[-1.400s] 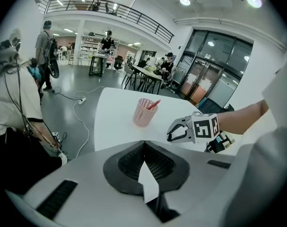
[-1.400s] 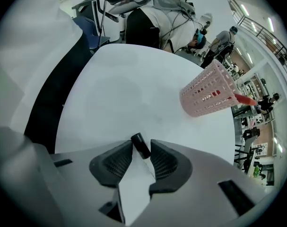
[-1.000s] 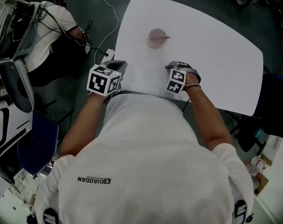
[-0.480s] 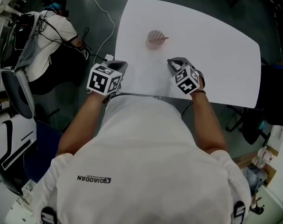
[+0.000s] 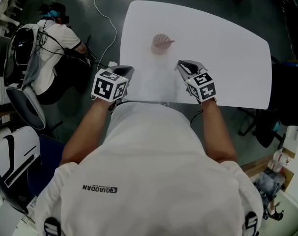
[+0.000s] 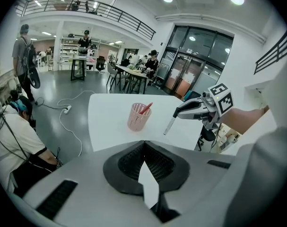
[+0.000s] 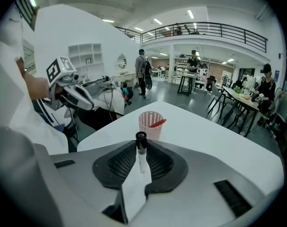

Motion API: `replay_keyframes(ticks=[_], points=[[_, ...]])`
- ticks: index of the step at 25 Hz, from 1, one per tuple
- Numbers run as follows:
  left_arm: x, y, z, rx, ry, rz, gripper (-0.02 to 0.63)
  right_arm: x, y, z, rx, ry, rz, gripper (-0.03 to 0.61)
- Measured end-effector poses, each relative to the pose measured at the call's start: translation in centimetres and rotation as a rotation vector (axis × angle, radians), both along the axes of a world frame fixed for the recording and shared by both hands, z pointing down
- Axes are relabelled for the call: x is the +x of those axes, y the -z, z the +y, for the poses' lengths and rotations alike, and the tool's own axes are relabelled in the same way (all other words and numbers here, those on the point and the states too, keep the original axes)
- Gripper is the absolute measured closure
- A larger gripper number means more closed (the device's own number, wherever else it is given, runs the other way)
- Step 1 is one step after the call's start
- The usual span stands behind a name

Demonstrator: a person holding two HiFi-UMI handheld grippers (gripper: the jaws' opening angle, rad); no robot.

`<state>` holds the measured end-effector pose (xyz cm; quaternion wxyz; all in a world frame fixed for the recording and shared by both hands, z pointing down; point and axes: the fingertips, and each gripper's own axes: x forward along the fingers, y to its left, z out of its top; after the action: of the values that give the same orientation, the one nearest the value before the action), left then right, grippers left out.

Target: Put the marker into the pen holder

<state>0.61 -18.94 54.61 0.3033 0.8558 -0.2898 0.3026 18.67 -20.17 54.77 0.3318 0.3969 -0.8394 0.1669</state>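
Note:
A pink perforated pen holder [image 5: 162, 42] stands on the white table [image 5: 227, 48] with a red pen [image 6: 145, 109] leaning in it. My right gripper [image 5: 184, 67] is over the table's near part, short of the holder. It grips a white marker with a black cap [image 7: 141, 150], its jaws closing on the barrel. From the left gripper view the marker [image 6: 169, 124] hangs tip-down below those jaws, to the right of the holder [image 6: 138, 117]. My left gripper [image 5: 124, 72] hovers at the table's near left edge, its tips together with nothing between them.
A person in a white shirt [image 5: 45, 38] sits on the floor to the left, among cables [image 5: 102, 4]. A grey chair [image 5: 21, 102] stands at the left, dark furniture [image 5: 286, 92] off the table's right edge. The room beyond holds people and tables.
My right gripper has swung a little to the right and turned, so its marker cube now faces up. The left gripper has stayed put.

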Motion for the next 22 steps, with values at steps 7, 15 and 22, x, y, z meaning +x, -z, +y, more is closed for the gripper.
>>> replay_keyframes(ticks=[7,15,22], points=[[-0.2,0.1,0.0,0.003,0.015,0.006,0.588,0.3,3.9,-1.8,0.027,-0.111,-0.178,0.495],[-0.4,0.2,0.4,0.007,0.039,0.011,0.588,-0.9,8.5,-5.8,0.108,-0.131,-0.286,0.494],[-1.1,0.6,0.8,0.015,0.069,0.017,0.588,-3.0,8.4,-9.1,0.143,-0.123,-0.263,0.494]])
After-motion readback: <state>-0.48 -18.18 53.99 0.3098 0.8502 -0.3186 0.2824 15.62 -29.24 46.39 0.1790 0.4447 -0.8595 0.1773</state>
